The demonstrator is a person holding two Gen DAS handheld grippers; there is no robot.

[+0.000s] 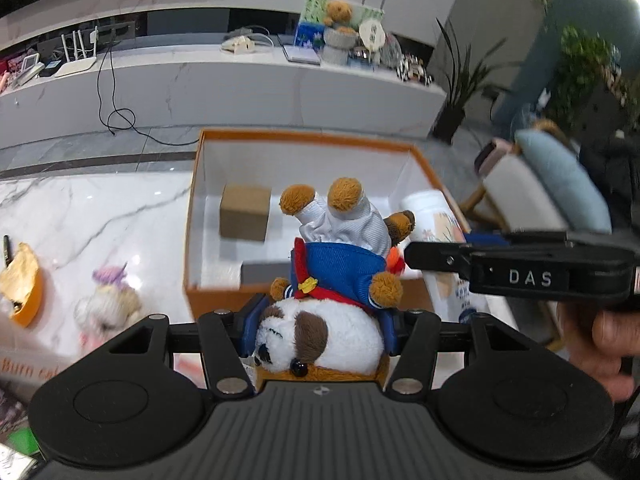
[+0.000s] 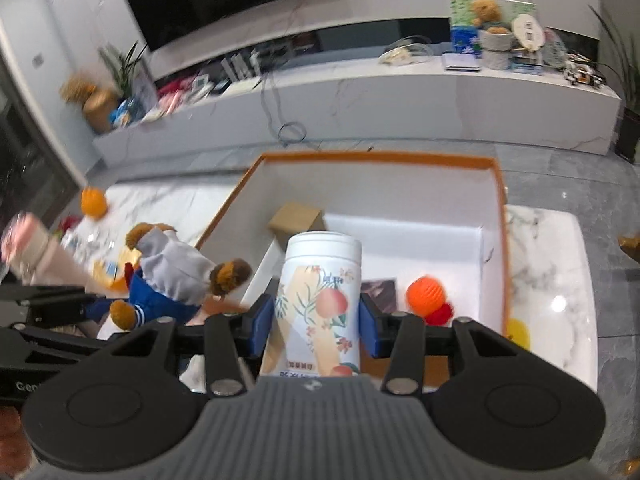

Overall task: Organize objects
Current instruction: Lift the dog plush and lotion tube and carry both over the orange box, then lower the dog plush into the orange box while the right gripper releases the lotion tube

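My left gripper (image 1: 320, 330) is shut on a plush bear (image 1: 340, 264) in a blue jacket and white trousers, head toward the camera, feet pointing away over the orange box (image 1: 304, 136). My right gripper (image 2: 316, 324) is shut on a white canister (image 2: 318, 300) with a peach and flower print, held upright above the box's (image 2: 500, 216) near edge. The bear (image 2: 172, 276) shows at the left of the right wrist view. The canister (image 1: 436, 224) and the right gripper's black arm (image 1: 516, 268) show at the right of the left wrist view.
Inside the white-lined box lie a small brown carton (image 1: 245, 216), a grey card (image 1: 264, 272) and an orange ball (image 2: 425, 294) with something red. On the marble table sit a small plush toy (image 1: 108, 300) and an orange bowl (image 1: 24, 292). A chair (image 1: 548, 184) stands at the right.
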